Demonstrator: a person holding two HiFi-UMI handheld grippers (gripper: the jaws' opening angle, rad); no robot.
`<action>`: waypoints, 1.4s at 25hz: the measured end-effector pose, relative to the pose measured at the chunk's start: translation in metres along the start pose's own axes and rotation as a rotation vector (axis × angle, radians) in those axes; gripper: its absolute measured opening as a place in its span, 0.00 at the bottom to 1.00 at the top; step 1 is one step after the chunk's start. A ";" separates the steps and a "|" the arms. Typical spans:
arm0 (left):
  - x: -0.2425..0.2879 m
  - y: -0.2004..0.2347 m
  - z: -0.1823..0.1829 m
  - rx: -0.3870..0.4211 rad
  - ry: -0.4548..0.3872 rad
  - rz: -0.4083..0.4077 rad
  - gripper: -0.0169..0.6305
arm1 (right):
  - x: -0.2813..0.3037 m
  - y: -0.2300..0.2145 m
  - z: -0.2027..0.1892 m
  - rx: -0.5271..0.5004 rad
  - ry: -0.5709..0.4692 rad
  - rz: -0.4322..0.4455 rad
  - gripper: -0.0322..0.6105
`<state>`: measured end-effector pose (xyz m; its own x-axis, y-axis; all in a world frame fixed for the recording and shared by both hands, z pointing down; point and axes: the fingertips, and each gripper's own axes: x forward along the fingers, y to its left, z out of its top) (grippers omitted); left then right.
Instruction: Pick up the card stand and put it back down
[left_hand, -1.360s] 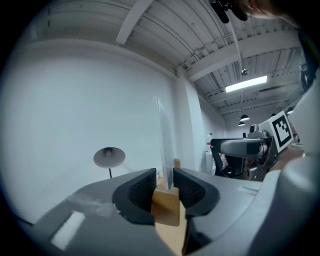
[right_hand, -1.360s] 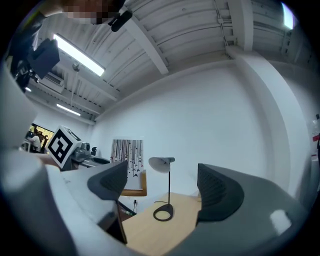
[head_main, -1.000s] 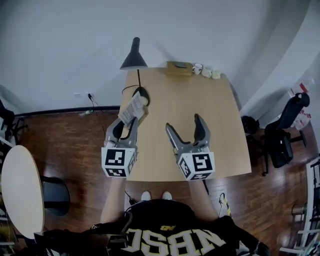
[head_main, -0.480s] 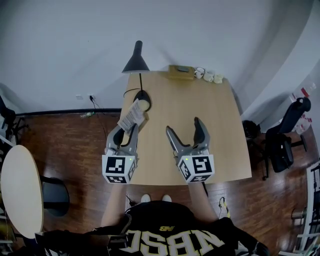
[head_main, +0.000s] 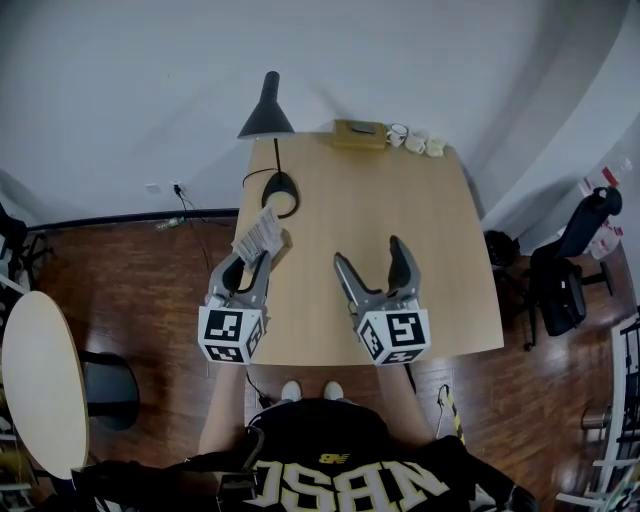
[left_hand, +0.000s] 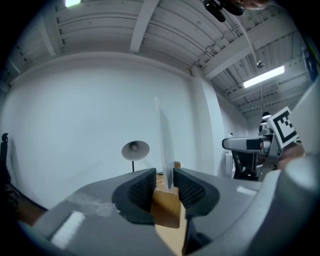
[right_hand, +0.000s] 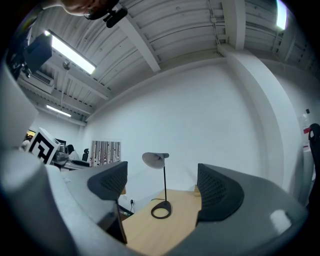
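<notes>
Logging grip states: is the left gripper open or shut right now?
Shut. The left gripper is closed on the card stand: its own view shows both pads pressing the stand's wooden base, with no gap.

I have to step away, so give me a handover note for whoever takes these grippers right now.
Left hand-held gripper: shut on the card stand, gripping its wooden base.
Right hand-held gripper: open, empty, over the table.
The stand is near the table's left edge and looks lifted.
Done: pickup.
Left to do: set it down and release.
</notes>
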<state>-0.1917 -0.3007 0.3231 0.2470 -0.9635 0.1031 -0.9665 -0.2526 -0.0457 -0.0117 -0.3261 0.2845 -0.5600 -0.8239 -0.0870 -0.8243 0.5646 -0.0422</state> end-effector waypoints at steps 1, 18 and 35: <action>0.001 0.002 -0.006 -0.002 0.008 -0.004 0.20 | -0.001 0.001 -0.004 0.003 0.007 0.001 0.73; 0.073 0.042 -0.113 -0.067 0.104 -0.291 0.20 | 0.023 -0.003 -0.077 0.033 0.127 0.013 0.73; 0.185 -0.034 -0.260 0.021 0.176 -0.739 0.20 | 0.049 -0.027 -0.217 0.092 0.318 -0.022 0.73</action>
<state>-0.1310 -0.4470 0.6021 0.8133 -0.5150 0.2706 -0.5518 -0.8303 0.0783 -0.0352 -0.3921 0.4970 -0.5520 -0.8016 0.2297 -0.8337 0.5364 -0.1315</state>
